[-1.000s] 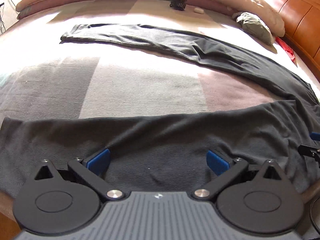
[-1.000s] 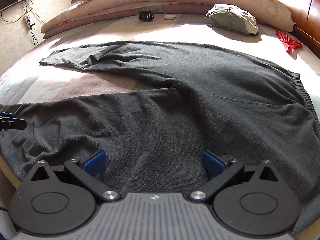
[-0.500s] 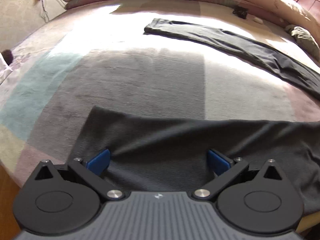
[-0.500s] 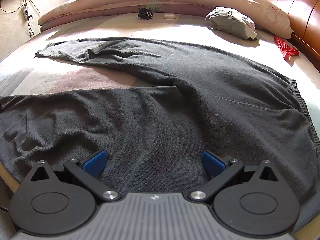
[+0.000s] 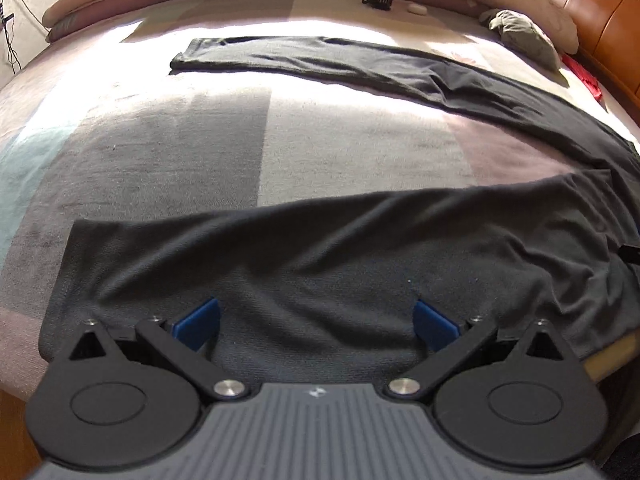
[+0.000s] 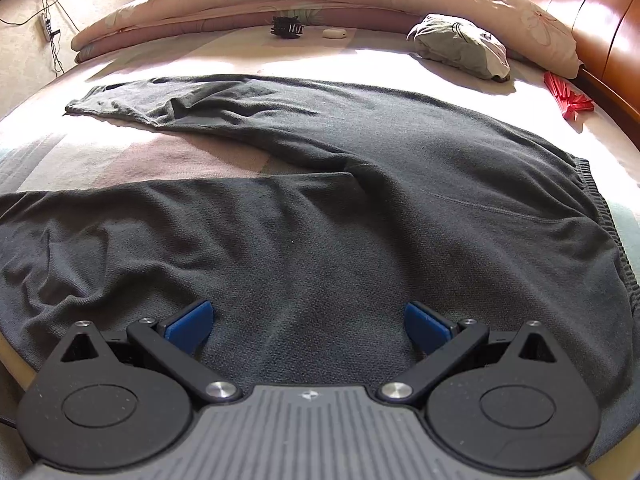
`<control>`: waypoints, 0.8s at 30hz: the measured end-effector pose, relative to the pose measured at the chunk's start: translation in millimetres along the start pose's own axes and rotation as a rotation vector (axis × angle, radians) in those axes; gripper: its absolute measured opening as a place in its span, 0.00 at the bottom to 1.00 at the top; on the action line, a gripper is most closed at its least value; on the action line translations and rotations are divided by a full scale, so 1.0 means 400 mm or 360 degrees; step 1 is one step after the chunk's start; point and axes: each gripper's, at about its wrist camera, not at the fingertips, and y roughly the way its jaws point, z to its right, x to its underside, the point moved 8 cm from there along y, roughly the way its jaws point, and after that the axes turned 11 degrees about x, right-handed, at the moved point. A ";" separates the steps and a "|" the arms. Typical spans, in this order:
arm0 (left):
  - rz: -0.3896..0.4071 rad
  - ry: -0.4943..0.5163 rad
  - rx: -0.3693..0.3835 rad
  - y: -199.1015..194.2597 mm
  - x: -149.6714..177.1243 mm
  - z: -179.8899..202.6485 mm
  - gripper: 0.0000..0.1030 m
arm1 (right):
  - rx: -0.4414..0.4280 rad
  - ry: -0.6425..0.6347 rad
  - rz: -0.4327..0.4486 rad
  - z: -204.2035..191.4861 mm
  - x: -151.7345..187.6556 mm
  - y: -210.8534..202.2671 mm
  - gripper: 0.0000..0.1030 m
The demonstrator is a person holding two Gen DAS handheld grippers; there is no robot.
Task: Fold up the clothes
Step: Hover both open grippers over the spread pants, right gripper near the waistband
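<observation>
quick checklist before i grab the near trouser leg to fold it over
1. Left claw open over the trousers: ok.
2. Right claw open over the cloth: ok.
3. Near leg lying flat: not ok, wrinkled.
4. Far leg spread out straight: ok.
5. Grey bundle and red item off the trousers: ok.
6. Claws touching cloth: cannot tell.

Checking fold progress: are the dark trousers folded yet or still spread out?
Still spread. The dark trousers lie flat on the bed, legs apart in a V with bedcover showing between them, nothing doubled over. Both claws open.
</observation>
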 end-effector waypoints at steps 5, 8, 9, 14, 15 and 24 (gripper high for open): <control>-0.0027 -0.0011 -0.0015 -0.006 0.018 0.009 0.99 | -0.0003 0.0002 0.0012 0.002 0.002 -0.002 1.00; -0.0045 -0.0006 -0.0025 -0.012 0.032 0.017 0.99 | 0.0001 0.0002 0.0016 0.001 0.002 -0.002 1.00; -0.0048 -0.0007 -0.0028 -0.015 0.035 0.020 0.99 | 0.0002 0.0002 0.0017 0.001 0.002 -0.002 1.00; -0.0015 0.0033 -0.0036 -0.036 0.019 0.049 0.99 | 0.0004 0.0003 0.0018 0.001 0.002 -0.002 1.00; 0.0001 0.0046 -0.0027 -0.040 0.012 0.058 0.99 | 0.0004 0.0003 0.0015 0.001 0.001 -0.002 1.00; 0.0142 0.0088 0.0122 -0.037 -0.068 0.179 0.99 | -0.0040 0.0028 0.0029 0.035 -0.043 -0.054 1.00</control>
